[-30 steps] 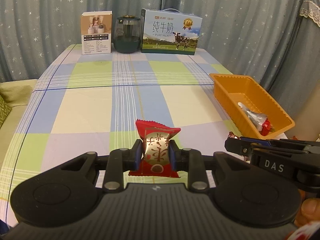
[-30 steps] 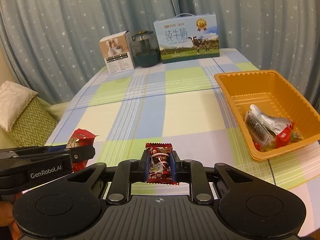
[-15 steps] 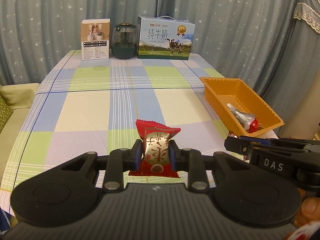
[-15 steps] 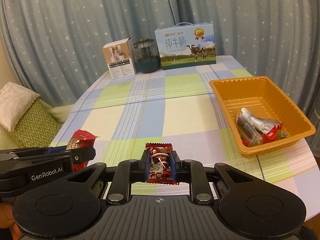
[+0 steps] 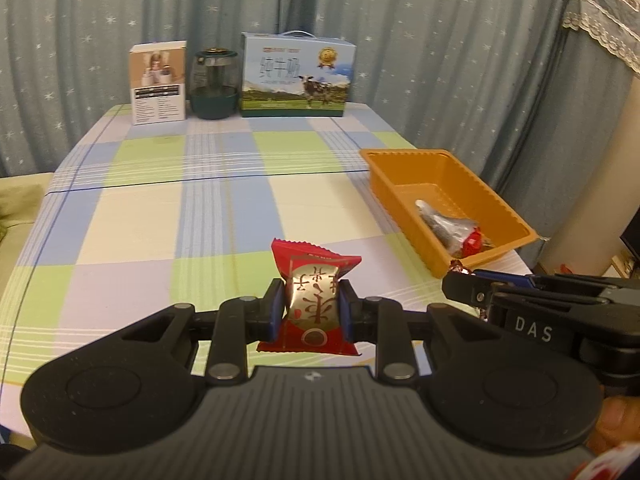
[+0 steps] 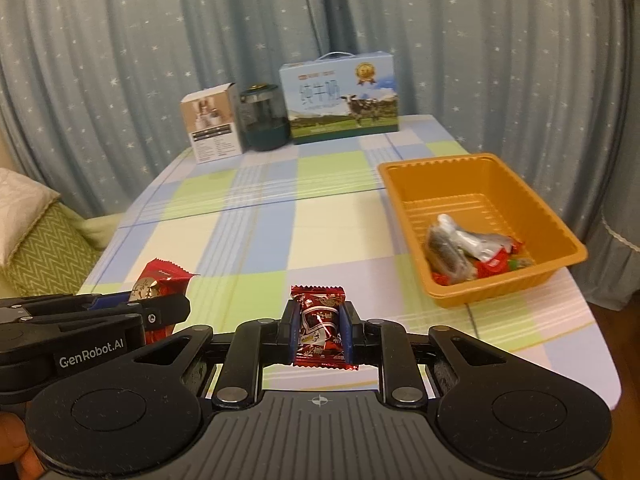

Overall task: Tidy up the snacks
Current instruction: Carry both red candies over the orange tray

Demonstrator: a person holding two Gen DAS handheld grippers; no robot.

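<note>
A red-and-gold candy [image 5: 314,304] is being clamped in the left gripper [image 5: 311,312] and a dark red one [image 6: 320,326] in the right gripper [image 6: 320,330], both possibly slipping short of the orange tray [image 6: 404,184].

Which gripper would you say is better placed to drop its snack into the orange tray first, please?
Probably the right gripper: it sits on the orange tray's side with its dark red candy, while the left gripper, holding the red-and-gold snack, would have to reach past it.
</note>
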